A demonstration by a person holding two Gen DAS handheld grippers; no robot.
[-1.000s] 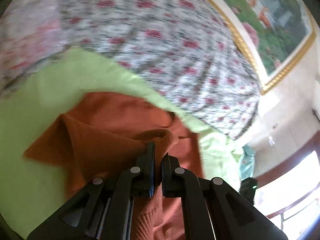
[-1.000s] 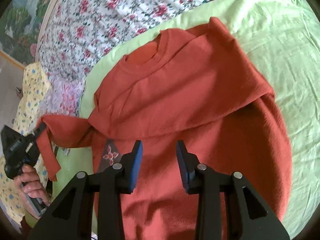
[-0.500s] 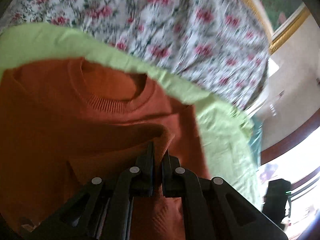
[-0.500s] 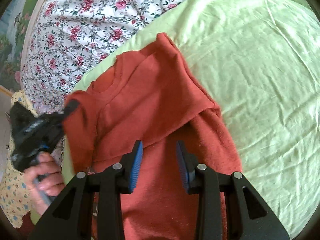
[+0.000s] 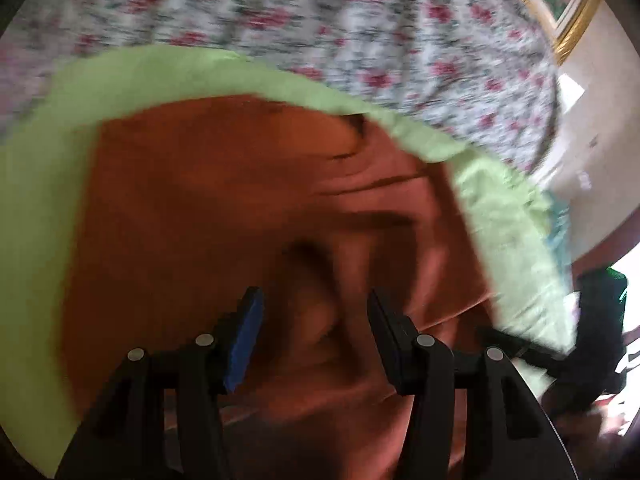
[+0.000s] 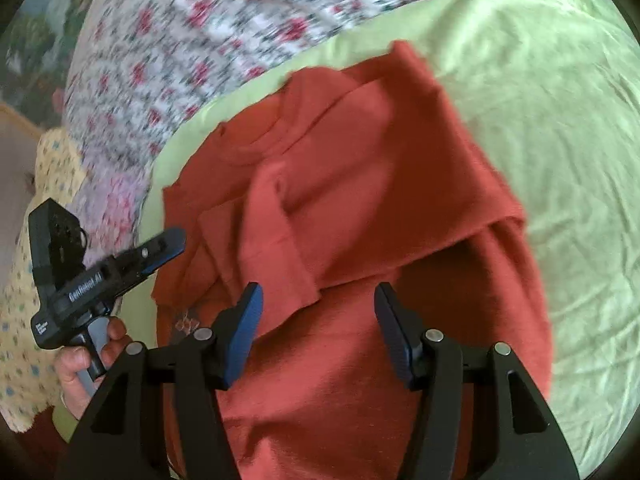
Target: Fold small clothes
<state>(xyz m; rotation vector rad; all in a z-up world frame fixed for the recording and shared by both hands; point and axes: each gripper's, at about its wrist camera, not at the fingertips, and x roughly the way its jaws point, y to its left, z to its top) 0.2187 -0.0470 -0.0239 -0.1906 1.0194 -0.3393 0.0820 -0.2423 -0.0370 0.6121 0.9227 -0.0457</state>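
A rust-orange sweater (image 6: 360, 208) lies on a light green sheet (image 6: 540, 120), with both sleeves folded in across its chest. It fills the blurred left wrist view (image 5: 240, 220) too. My left gripper (image 5: 314, 316) is open and empty just above the sweater; it also shows in the right wrist view (image 6: 160, 248) at the sweater's left edge. My right gripper (image 6: 318, 312) is open and empty over the sweater's lower body.
A floral bedspread (image 6: 200, 40) lies beyond the green sheet. A yellow patterned cloth (image 6: 24, 300) sits at the left. A gold-framed painting (image 5: 568, 20) hangs on the wall. The right gripper's body shows dark at the right of the left wrist view (image 5: 592, 320).
My left gripper carried the left sleeve over the sweater's chest, then opened and let it go. The sleeve now lies folded on the sweater. My right gripper opened wider.
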